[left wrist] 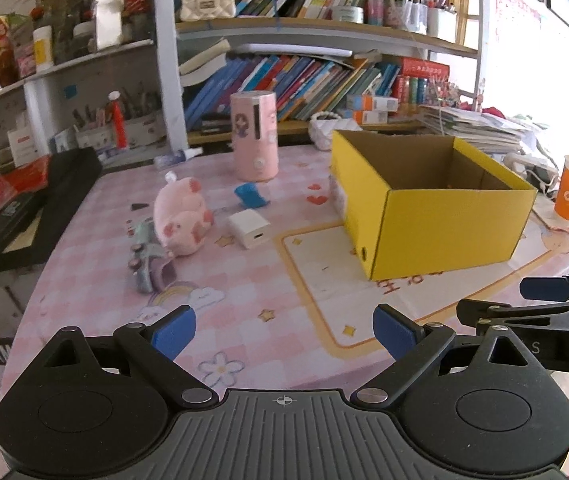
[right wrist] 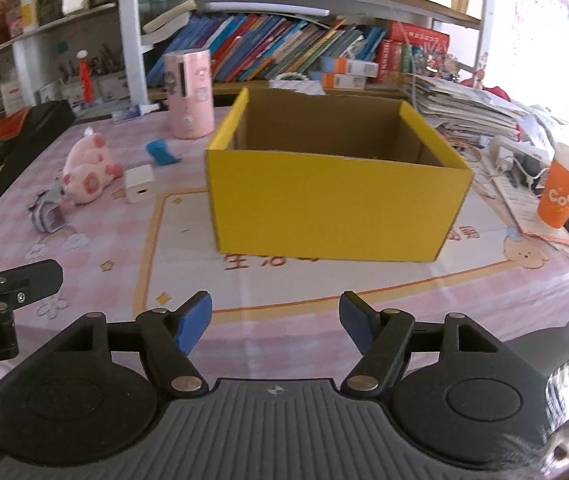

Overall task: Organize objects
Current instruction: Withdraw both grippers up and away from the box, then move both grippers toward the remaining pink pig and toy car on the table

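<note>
Loose things to sort lie on the left half of the table (left wrist: 268, 340): pink pig toy (left wrist: 182, 216), white charger block (left wrist: 249, 229) just right of it, blue clip-like piece (left wrist: 250, 195) beyond that, small toy car (left wrist: 146, 260) nearer and to the left, partly behind the pig. Tall pink canister (left wrist: 254, 136) stands at the far side. Yellow box (right wrist: 336, 184), open-topped, sits right of the group — seemingly the place to put them.

Step judged: approach, nothing picked yet. Left gripper (left wrist: 284, 332) has jaws spread, nothing between them; right gripper (right wrist: 274, 322) likewise spread and empty, facing the box's near wall.

Next move calls for choosing one item — the pig or the charger is nearest the left gripper — and lowering the jaws around it.

Hard to tell: the box floor is mostly hidden by its near wall; the car's shape is blurred; an orange cup (right wrist: 562, 192) stands at the right edge.
</note>
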Demonstrator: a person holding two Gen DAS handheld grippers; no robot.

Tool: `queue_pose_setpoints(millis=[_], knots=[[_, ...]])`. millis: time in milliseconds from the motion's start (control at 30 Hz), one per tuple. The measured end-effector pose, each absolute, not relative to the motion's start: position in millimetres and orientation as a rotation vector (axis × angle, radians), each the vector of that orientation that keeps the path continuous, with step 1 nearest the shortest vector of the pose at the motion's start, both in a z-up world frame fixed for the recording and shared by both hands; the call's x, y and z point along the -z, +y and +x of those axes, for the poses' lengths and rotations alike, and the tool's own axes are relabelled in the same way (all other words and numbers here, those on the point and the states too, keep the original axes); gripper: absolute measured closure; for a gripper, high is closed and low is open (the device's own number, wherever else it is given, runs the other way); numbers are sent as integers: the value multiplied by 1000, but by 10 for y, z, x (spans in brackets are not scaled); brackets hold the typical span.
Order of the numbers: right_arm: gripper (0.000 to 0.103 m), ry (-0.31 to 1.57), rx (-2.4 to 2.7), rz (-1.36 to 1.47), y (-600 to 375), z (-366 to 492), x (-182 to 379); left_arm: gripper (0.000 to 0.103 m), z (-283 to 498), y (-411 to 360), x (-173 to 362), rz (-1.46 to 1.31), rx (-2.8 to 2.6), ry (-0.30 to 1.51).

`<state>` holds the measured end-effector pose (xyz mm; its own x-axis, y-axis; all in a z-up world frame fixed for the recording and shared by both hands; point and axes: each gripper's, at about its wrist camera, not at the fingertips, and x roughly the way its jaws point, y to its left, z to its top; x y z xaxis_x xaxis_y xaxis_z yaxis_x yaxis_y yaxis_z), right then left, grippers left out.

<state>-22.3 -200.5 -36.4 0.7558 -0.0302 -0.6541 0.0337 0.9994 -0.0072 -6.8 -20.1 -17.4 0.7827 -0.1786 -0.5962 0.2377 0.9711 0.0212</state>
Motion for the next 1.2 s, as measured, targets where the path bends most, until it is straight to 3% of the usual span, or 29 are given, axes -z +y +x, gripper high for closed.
queue_pose_setpoints(millis=[1200], knots=[[25,734,-186,-77,-1015,-129,345,5,-186,664,182,25,59,652]])
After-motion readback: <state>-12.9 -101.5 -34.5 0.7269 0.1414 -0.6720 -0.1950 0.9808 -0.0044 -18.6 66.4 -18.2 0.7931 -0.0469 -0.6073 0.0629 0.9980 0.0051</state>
